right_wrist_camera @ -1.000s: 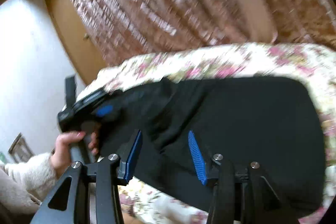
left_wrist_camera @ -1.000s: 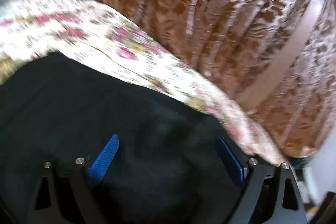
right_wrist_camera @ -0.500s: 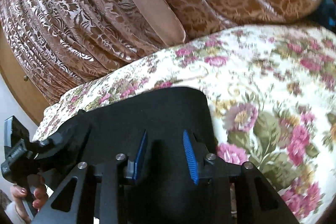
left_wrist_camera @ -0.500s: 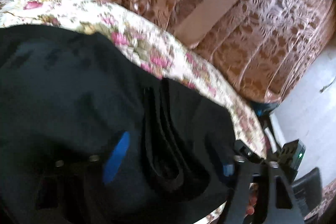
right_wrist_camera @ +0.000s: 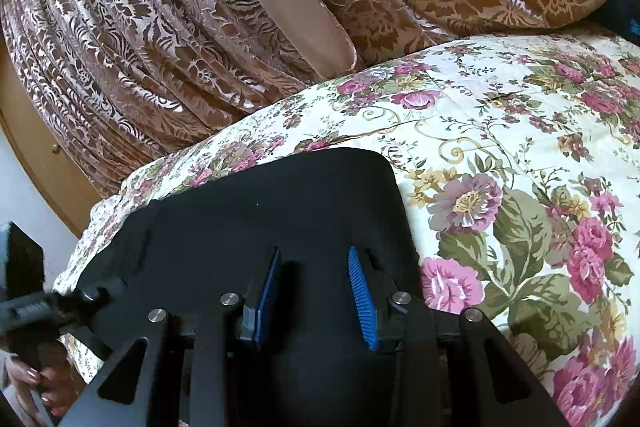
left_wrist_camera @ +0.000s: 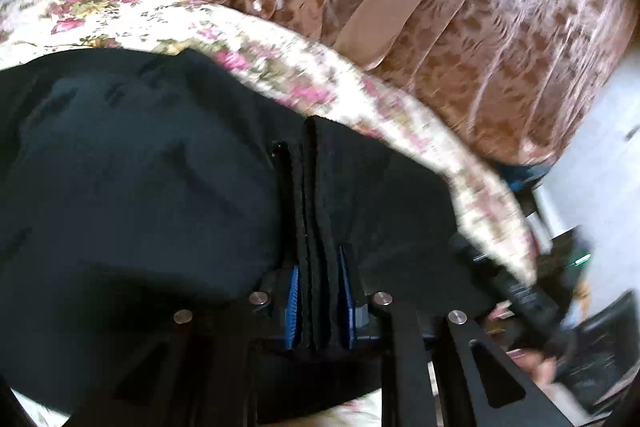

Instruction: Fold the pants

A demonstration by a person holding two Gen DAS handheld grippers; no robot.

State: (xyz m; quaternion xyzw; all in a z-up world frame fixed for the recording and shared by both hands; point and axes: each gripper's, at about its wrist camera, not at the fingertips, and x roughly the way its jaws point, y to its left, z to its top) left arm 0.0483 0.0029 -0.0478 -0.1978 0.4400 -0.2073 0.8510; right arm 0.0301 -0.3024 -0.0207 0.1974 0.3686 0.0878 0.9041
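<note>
Left gripper [left_wrist_camera: 318, 301] closing on a thick bunch of the pants [left_wrist_camera: 140, 187]; right gripper [right_wrist_camera: 316, 297] half spread over them.

Left wrist view: the blue pads are pressed on several stacked black layers (probably the edge of a fold), and the pants lie on the flowered bedspread [left_wrist_camera: 280, 83] before a brown curtain [left_wrist_camera: 500, 47]. Right wrist view: the jaws stand apart with cloth under them, but I cannot tell if they pinch it; the pants [right_wrist_camera: 280, 207] look like a compact rectangle with a rounded corner. I judge one fold is made, and at least another remains.
</note>
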